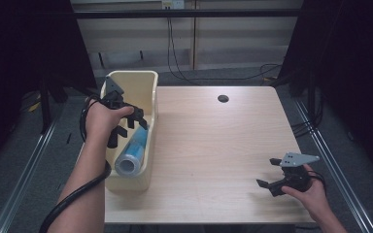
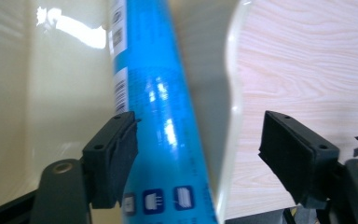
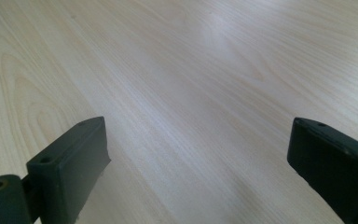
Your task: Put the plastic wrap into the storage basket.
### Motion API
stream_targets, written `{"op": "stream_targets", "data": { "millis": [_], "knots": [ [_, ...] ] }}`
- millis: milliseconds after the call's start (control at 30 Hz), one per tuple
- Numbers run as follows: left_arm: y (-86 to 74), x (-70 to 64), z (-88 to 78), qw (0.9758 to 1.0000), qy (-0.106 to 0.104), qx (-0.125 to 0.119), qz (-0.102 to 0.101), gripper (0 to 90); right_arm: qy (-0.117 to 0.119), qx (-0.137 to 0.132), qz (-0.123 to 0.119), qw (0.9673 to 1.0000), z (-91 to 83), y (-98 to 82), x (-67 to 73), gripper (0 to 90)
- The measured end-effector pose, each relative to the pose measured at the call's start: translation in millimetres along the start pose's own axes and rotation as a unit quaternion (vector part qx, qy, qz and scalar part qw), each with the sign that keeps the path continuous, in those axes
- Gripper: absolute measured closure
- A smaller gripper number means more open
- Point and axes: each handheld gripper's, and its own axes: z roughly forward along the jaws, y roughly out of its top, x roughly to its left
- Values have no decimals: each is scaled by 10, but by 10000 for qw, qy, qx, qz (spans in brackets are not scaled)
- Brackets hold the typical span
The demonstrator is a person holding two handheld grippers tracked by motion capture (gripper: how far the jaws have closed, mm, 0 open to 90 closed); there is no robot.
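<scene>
High view: the left claw [image 1: 126, 121] hangs over a cream bin [image 1: 148, 82] at the bench's [image 1: 213, 145] left edge, jaws apart and holding nothing; a blue roll [image 1: 133, 150] lies inside the bin beneath it. The right claw [image 1: 272, 174] rests near the front right corner, wide open and empty.

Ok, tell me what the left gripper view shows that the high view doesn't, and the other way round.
Left gripper view alone: the barcodes and small icons printed on the blue roll, and a gap between the roll and one black pad of the open left gripper. High view alone: the right gripper open over the table, and the roll's near end. Both: the roll lying in the cream bin.
</scene>
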Motion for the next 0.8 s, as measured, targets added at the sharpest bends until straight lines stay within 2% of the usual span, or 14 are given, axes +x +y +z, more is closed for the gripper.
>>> {"op": "stream_targets", "data": {
  "millis": [67,167,200,233,267,300,333,367,400,467,600,633,800],
  "knots": [
    [-3,-60,-2,9998,-25,-204,-37,234,13,-32,13,10000,-6,5,0,52],
    [-7,-115,-18,9995,-63,-224,226,214,-1,-33,2,10000,-14,1,1,52],
    [-18,-169,3,9992,-109,-383,73,208,14,-32,6,10000,-18,0,2,52],
    [-13,-145,-28,9986,-137,-142,493,199,1,-27,2,10000,-23,0,3,52],
    [-14,-167,-28,9983,-173,-151,538,189,-20,-21,-5,10000,-27,0,4,52],
    [-26,-236,9,9986,-174,-428,244,176,-17,-24,4,10000,-30,2,2,52],
    [-18,-222,-16,9980,-184,-220,561,164,-5,-50,14,10000,-31,4,-2,52],
    [-21,-249,-13,9979,-202,-244,565,157,-12,-61,23,10000,-35,7,-4,52],
    [-26,-292,9,9978,-205,-430,471,146,-18,-68,28,10000,-37,10,-5,52],
    [-31,-330,9,9968,-241,-388,658,117,-16,-72,21,10000,-39,11,-6,52],
    [-53,-439,43,9959,-303,-483,708,113,-13,-68,6,10000,-41,10,-4,52],
    [-56,-455,40,9952,-332,-445,800,112,-14,-79,6,10000,-44,11,-5,52],
    [-75,-566,63,9937,-396,-495,925,92,-27,-101,13,9999,-56,11,-8,52]
  ]
}}
